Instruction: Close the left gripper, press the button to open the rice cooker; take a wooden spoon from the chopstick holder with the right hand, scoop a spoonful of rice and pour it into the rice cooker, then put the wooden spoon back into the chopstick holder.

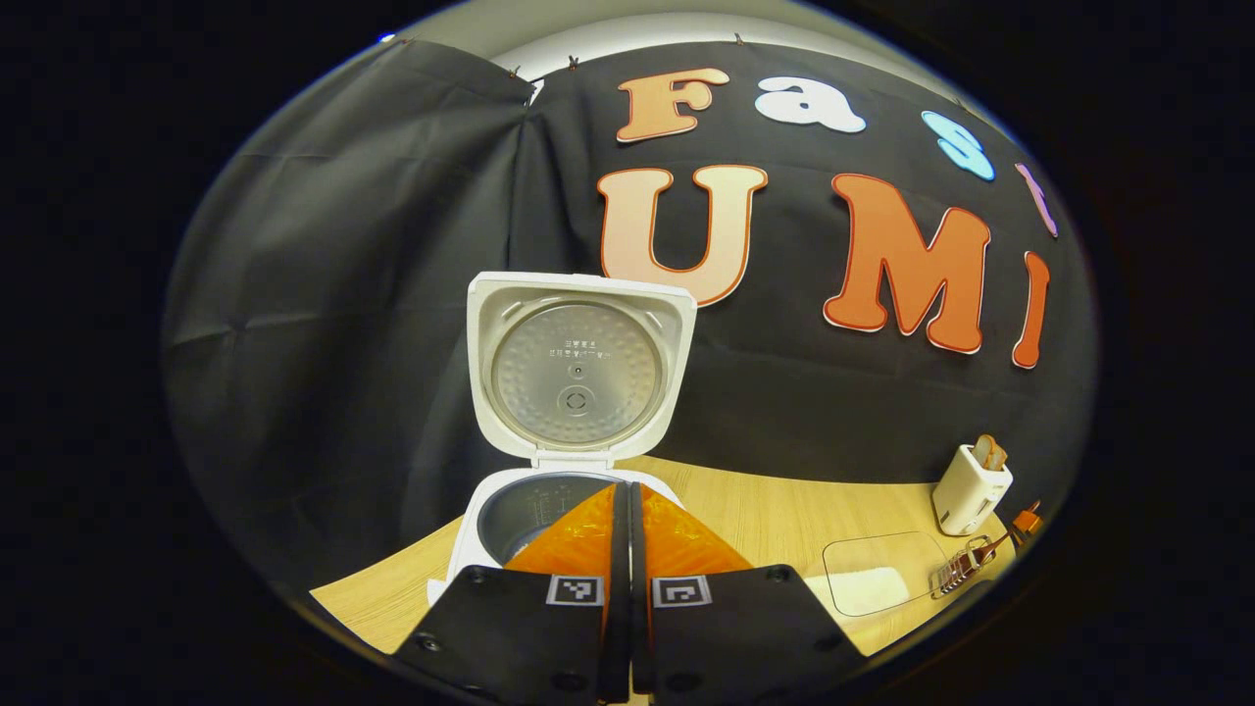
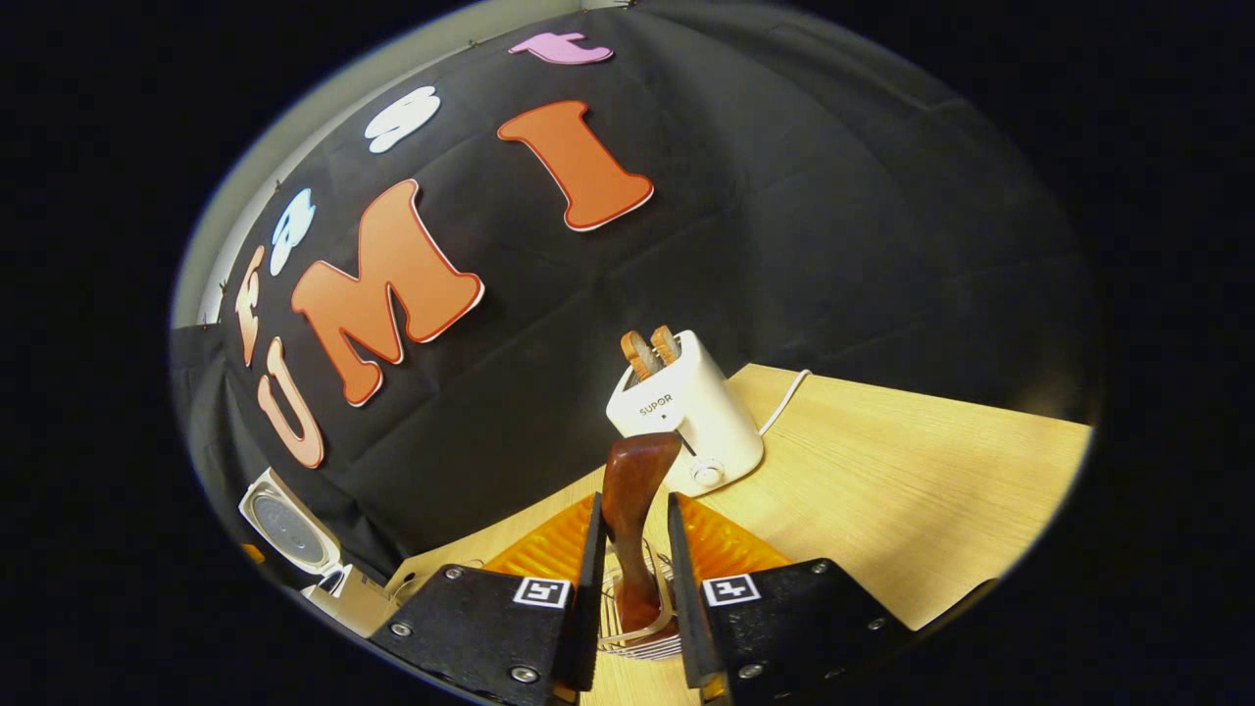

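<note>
The jaws of the left gripper are pressed together with nothing between them, poised just in front of the rice cooker, whose lid stands upright and open above the bare inner pot; the jaws of the right gripper stand apart on either side of the wooden spoon, close to its handle, though I cannot tell whether they touch it yet. The spoon stands nearly upright in the wire chopstick holder, directly below the right gripper. It looks like a light, rigid piece with a smooth, glossy finish, so it may slip or swivel if pinched at the broad top; a squeeze on the narrower shaft, flat faces against the pads, seems the safer hold. The holder is probably light too and could lift with the spoon unless the pull goes straight up. A white toaster with bread slices sits just behind, near the table edge, while the wooden table to its right offers open room for swinging.
</note>
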A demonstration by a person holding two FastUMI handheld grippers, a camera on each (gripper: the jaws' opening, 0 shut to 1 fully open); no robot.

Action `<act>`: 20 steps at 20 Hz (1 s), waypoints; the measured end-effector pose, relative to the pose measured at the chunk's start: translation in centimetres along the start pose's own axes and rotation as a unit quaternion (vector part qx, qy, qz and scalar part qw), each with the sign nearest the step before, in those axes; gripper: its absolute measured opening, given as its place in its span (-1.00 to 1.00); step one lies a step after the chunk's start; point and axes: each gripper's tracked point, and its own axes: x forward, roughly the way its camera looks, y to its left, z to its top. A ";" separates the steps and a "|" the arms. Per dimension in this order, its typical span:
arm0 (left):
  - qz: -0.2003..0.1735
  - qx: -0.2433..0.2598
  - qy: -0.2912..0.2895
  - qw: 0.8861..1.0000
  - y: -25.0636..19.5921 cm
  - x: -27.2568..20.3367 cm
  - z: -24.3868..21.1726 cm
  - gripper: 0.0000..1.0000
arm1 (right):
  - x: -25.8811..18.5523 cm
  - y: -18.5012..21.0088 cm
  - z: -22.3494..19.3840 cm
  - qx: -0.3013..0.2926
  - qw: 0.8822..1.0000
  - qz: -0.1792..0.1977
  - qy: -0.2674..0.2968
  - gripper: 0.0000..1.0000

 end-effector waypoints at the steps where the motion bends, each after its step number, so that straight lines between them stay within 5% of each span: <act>1: -0.001 -0.001 0.002 1.000 -0.2 0.0 -0.2 -0.91 | 0.1 0.2 -0.2 -0.004 1.000 0.000 -0.004 -0.35; 10: 0.002 -0.005 0.001 1.000 0.2 -0.2 -0.9 -0.91 | 0.6 0.5 -0.7 0.008 1.000 -0.012 -0.006 -0.82; 20: 0.006 0.001 0.002 1.000 0.7 -0.3 -1.6 -0.91 | -0.8 3.7 2.7 -0.073 0.996 -0.004 -0.050 -0.84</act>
